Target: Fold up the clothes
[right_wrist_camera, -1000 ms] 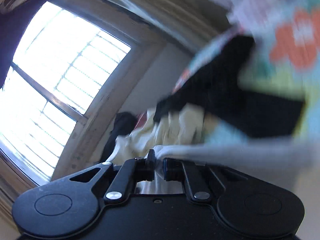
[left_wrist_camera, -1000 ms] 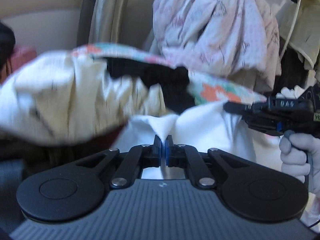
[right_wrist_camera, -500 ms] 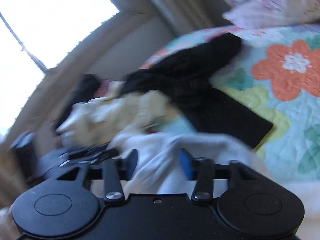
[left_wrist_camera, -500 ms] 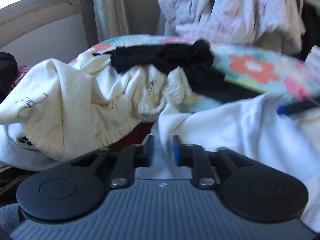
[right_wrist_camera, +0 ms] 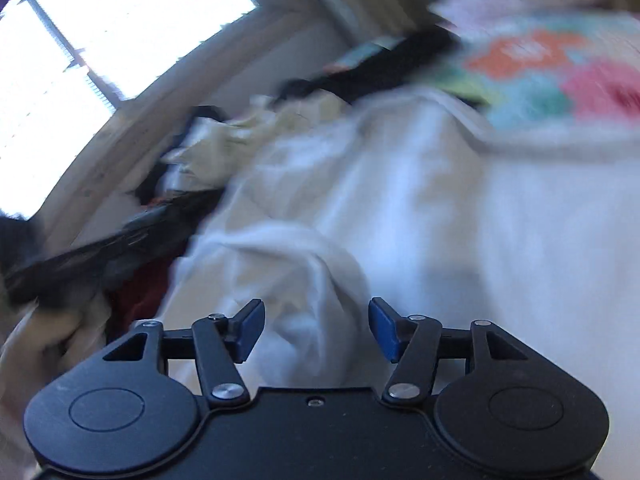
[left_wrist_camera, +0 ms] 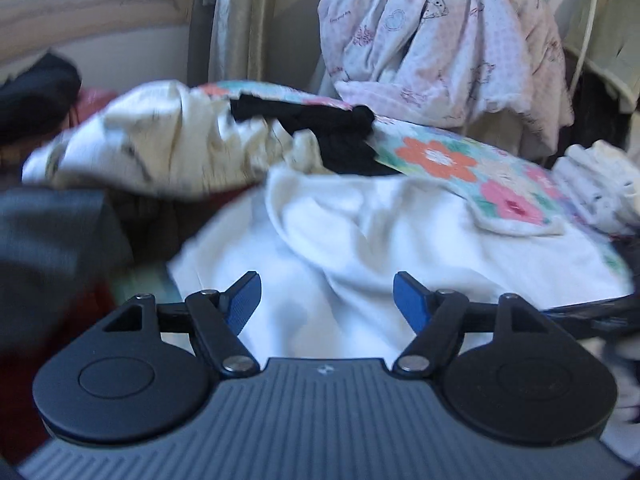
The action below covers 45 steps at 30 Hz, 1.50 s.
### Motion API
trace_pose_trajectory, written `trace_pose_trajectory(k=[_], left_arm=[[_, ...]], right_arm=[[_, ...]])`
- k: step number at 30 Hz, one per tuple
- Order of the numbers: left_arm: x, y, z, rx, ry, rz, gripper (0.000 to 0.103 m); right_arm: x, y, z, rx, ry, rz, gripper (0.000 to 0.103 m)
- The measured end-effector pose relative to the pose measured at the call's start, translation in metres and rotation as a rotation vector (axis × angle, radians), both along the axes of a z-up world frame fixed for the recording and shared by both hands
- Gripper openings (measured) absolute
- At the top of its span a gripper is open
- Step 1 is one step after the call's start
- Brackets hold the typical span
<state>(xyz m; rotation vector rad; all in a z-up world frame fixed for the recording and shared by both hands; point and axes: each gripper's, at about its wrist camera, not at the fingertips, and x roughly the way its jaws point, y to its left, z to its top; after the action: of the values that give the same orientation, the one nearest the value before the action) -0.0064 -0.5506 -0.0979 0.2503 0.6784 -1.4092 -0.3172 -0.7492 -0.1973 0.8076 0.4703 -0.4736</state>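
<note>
The rumpled white cotton garment (left_wrist_camera: pixel 400 248) was seen spread on the floral quilt (left_wrist_camera: pixel 460 160), unfolded. The left gripper (left_wrist_camera: pixel 326 300) and right gripper (right_wrist_camera: pixel 316 328) were held wide open and empty; an edge would likely need gripping.

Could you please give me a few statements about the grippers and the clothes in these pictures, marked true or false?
1. The left hand-held gripper is open over the white garment. True.
2. The right hand-held gripper is clamped on the white garment. False: its jaws stand apart and a fold of cloth lies loose between them.
3. A black garment lies on the flowered quilt. True.
4. The white garment is neatly folded. False: it lies rumpled.
5. The pink printed cloth lies flat on the bed. False: it is heaped up behind the quilt.
</note>
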Motion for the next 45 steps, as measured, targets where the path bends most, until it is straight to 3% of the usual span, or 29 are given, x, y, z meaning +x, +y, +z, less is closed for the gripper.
trace_pose_trajectory(k=[1,2,3,5,8,13,15,17,21,24,30,35,36,37,39,42,45], left_arm=[[-0.005,0.01,0.0,-0.002,0.026,0.001,0.072],[-0.009,0.018,0.002,0.001,0.044,0.004,0.072],[-0.013,0.024,0.004,0.007,0.059,0.008,0.072],[-0.021,0.031,0.013,0.017,0.098,-0.001,0.071],[-0.031,0.038,0.027,-0.012,0.2,-0.026,0.072],[-0.038,0.042,0.017,0.022,0.402,-0.013,0.072],[-0.034,0.046,0.013,0.008,0.458,0.007,0.072],[-0.033,0.051,0.016,-0.003,0.439,0.042,0.072],[-0.045,0.065,0.017,0.044,0.354,0.083,0.072],[-0.065,0.086,0.009,0.082,0.293,0.111,0.072],[-0.101,0.122,-0.018,0.136,0.374,0.173,0.072],[-0.12,0.114,-0.021,0.161,0.344,0.151,0.069],[-0.123,0.11,-0.021,0.164,0.333,0.145,0.061],[-0.126,0.106,-0.021,0.167,0.323,0.139,0.043],[-0.133,0.099,-0.021,0.174,0.302,0.126,0.032],[-0.134,0.084,-0.033,0.235,0.299,0.147,0.033],[-0.131,0.073,-0.049,0.283,0.315,0.181,0.041]], right_arm=[[-0.002,0.005,-0.002,-0.014,-0.024,0.0,0.054],[-0.004,0.01,-0.002,-0.039,-0.041,0.006,0.024],[-0.003,0.018,0.004,-0.093,-0.034,0.014,0.02],[0.001,0.038,0.022,-0.24,0.003,0.032,0.019],[0.006,0.076,0.053,-0.464,0.04,0.145,0.019],[0.013,0.13,0.071,-0.605,0.043,0.333,0.02],[0.013,0.147,0.07,-0.606,0.005,0.4,0.024],[0.016,0.158,0.066,-0.569,-0.03,0.451,0.024],[0.007,0.152,0.064,-0.318,-0.178,0.456,0.029],[-0.012,0.143,0.067,-0.198,-0.226,0.416,0.04],[-0.05,0.133,0.056,-0.186,-0.044,0.333,0.043],[-0.069,0.14,0.055,-0.197,-0.016,0.291,0.047],[-0.068,0.142,0.054,-0.22,0.008,0.284,0.047],[-0.068,0.145,0.053,-0.243,0.032,0.277,0.048],[-0.064,0.148,0.051,-0.287,0.085,0.264,0.048],[-0.059,0.149,0.05,-0.322,0.121,0.262,0.052],[-0.053,0.148,0.048,-0.323,0.174,0.258,0.055]])
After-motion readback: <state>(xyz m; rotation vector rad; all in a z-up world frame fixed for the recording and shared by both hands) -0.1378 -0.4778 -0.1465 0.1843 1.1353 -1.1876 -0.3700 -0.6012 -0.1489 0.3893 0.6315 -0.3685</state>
